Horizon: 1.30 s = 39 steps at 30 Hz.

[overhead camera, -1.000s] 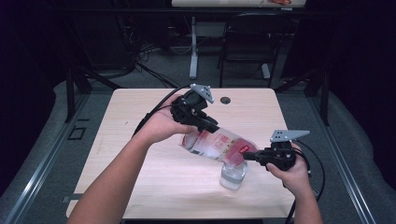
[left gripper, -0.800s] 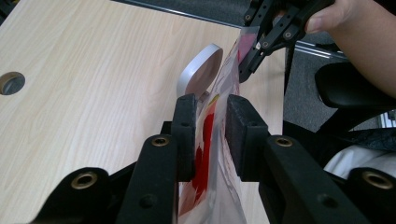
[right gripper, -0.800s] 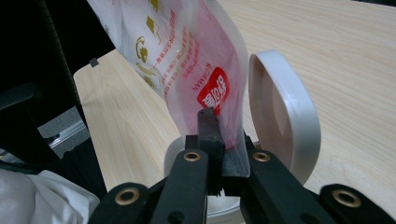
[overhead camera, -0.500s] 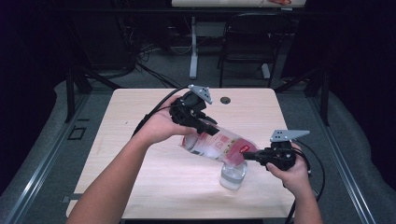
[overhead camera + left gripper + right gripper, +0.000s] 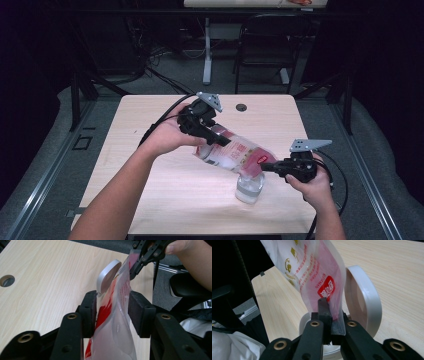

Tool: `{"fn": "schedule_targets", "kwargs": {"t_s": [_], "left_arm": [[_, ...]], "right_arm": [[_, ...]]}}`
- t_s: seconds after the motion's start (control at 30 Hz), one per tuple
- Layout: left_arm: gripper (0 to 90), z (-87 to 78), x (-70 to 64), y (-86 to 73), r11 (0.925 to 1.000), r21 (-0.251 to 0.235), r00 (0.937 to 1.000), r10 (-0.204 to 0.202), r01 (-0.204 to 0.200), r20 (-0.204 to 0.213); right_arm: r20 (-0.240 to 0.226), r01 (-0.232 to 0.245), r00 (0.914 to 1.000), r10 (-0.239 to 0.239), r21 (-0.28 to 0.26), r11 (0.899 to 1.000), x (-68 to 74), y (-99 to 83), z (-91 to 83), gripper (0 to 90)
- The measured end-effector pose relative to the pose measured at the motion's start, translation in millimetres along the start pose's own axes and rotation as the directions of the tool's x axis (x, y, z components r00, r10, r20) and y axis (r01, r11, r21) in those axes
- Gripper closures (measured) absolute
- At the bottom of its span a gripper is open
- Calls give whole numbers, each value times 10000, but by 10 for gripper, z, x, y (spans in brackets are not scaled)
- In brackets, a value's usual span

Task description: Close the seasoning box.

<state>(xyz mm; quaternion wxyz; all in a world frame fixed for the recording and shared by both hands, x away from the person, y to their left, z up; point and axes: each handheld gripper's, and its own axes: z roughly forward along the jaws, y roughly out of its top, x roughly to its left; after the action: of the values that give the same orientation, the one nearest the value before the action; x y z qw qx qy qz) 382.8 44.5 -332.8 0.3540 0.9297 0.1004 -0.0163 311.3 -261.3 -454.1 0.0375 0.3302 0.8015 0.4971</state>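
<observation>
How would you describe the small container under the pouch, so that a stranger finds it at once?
Look at the wooden table, near its front right corner. Under the low end of the tilted red-and-clear pouch stands a small clear jar with its white lid hinged open. It is the only thing standing on the tabletop.

Bright, even light on the pale table (image 5: 150, 130), dark surroundings, soft blur up close.

Claw (image 5: 331, 322) clamped on pouch (image 5: 317, 275)
</observation>
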Motion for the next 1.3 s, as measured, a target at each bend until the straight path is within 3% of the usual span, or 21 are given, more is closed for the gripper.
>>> {"fn": "schedule_targets", "kwargs": {"t_s": [0.33,0.8,1.03,1.13,1.3], "left_arm": [[638,-22,7,-85,9999,-136,10000,58,-58,5],[572,-36,33,-171,9995,-280,9999,-136,135,-8],[642,-43,36,-185,9996,-284,10000,-53,52,-21],[702,-50,33,-182,9996,-243,9999,-143,145,50],[727,-55,34,-177,9994,-246,9997,-239,242,100]], "right_arm": [[-79,-13,10000,13,-64,10000,10,4,4,900],[-52,-15,10000,14,-74,10000,6,1,4,900],[-23,20,10000,-20,-79,10000,16,7,3,899],[-98,23,9999,-23,-81,10000,11,6,0,899],[-139,-55,9999,53,-104,9999,6,4,-4,898]]}}
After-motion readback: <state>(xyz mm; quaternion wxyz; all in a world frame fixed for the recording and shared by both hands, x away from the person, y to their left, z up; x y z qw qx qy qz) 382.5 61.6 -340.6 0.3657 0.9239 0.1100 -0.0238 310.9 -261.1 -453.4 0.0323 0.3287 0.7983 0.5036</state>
